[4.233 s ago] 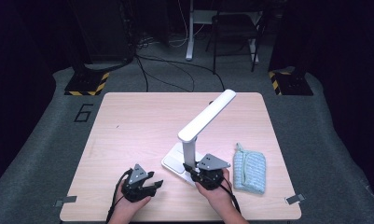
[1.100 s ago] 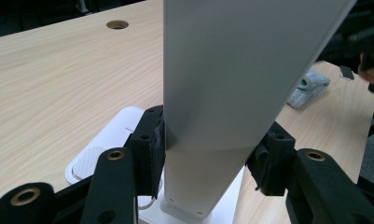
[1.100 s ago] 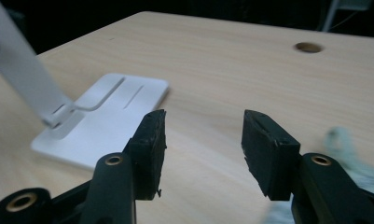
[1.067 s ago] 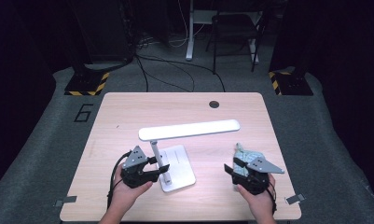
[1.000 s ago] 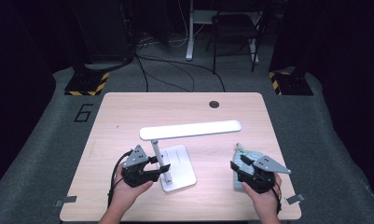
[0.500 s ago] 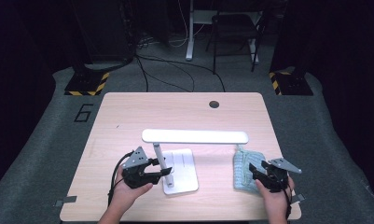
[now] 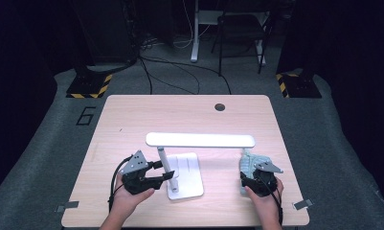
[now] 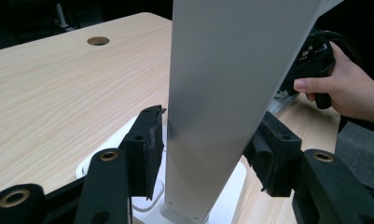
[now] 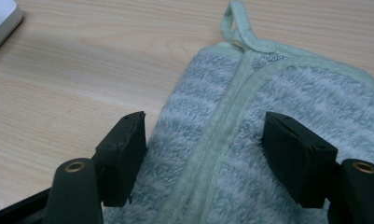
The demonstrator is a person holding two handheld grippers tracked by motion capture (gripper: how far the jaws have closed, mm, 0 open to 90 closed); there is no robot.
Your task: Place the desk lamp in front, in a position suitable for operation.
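Right gripper (image 7: 257,178): at the near right of the bench (image 7: 132,120), held by the person's right hand (image 7: 265,199). In the right gripper view (image 9: 203,135) its jaws stand spread over the cloth and have just been opening; the cloth lies between them, with the left jaw at the cloth's edge and the right one over the pile.
Cloth (image 9: 278,121): a pale blue-green fluffy towel with a stitched green border and a small hanging loop (image 9: 238,21) at its far corner; it lies flat on the bench, just beside the right end of the lamp's head in the high view (image 7: 251,162).
Left gripper (image 7: 157,176): at the near left, in the person's left hand (image 7: 129,199), pointing right toward the lamp's stem. In the left gripper view (image 8: 205,144) the jaws sit either side of the stem; they have just been opening a little. Whether the pads press on it I cannot tell.
Lamp stem (image 8: 222,93): white, flat, rising from the base between the left jaws.
Lamp base (image 7: 187,175): white square plate on the bench, just right of the left gripper.
Lamp head (image 7: 200,139): long white bar lying level, above and beyond the base, reaching right.
Cable hole (image 7: 220,107): round, dark, near the far edge of the bench.
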